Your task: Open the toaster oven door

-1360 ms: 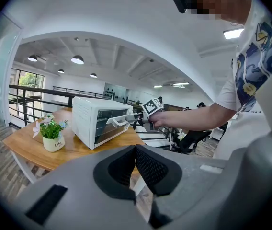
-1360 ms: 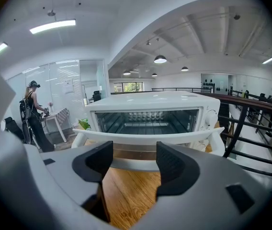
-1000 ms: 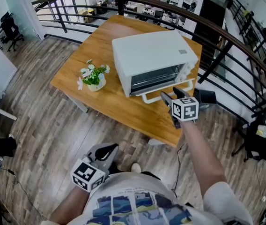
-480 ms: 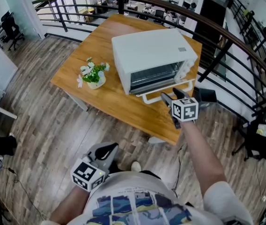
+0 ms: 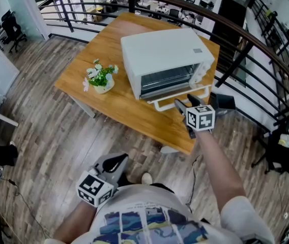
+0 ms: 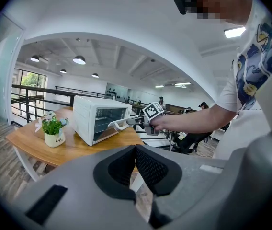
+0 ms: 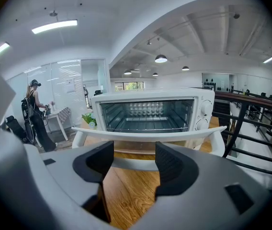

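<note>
– Nothing much has moved since a second ago. The toaster oven [image 5: 160,52] and the potted plant [image 5: 99,78] have slid a touch higher in my head view, which I put down to the camera. The right gripper [image 5: 186,103] holds the same spot at the door handle [image 5: 181,97].

– Where's the oven, and has the door given?

– It stands on the wooden desk [image 5: 98,34], upper centre of the frame, front turned toward me. The glass door [image 5: 166,80] looks shut or barely cracked; I can't settle which.

– What have you got hold of?

– Nothing clamped. In the right gripper view my fingers [image 7: 170,164] stand well apart, and a white rail of the handle runs across the gap between them. That makes it a hook, not a pinch. The left gripper [image 5: 115,161] hangs at the lower left of the frame, well apart from the desk, its fingers [image 6: 150,169] pressed together on nothing.

– So which step?

– The pull itself, I'd say: reach done, handle engaged. Next I need to draw the rail toward me and downward along the door's arc, keeping it seated between the fingers. The oven may slide on the desk if I drag straight back.
</note>
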`<action>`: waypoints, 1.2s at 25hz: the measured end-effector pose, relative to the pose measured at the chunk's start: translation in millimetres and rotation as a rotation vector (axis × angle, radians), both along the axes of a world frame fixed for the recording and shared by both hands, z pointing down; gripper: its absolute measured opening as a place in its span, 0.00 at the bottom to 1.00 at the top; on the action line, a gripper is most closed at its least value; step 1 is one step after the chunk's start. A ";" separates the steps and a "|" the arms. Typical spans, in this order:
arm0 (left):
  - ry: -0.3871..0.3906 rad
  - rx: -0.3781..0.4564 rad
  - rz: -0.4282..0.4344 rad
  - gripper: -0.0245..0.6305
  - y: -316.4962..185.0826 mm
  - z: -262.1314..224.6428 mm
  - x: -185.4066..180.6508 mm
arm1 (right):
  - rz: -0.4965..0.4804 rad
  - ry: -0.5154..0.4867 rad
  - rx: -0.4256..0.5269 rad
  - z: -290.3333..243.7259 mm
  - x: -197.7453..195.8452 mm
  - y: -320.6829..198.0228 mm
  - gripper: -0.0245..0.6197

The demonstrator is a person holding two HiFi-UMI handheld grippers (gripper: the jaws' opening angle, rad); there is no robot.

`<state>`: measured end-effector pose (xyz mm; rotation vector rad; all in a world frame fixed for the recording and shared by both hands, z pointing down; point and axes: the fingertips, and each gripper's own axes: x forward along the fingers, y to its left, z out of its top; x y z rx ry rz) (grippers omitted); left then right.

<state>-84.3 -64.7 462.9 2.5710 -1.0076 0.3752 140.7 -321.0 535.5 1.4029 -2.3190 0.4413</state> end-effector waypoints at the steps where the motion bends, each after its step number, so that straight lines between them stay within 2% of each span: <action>1: 0.002 0.000 -0.001 0.04 0.4 0.8 0.6 | 0.000 0.000 -0.003 1.9 0.4 0.9 0.46; 30: -0.002 0.000 0.006 0.04 2.3 2.8 15.6 | -0.010 0.010 -0.039 34.5 11.2 24.5 0.45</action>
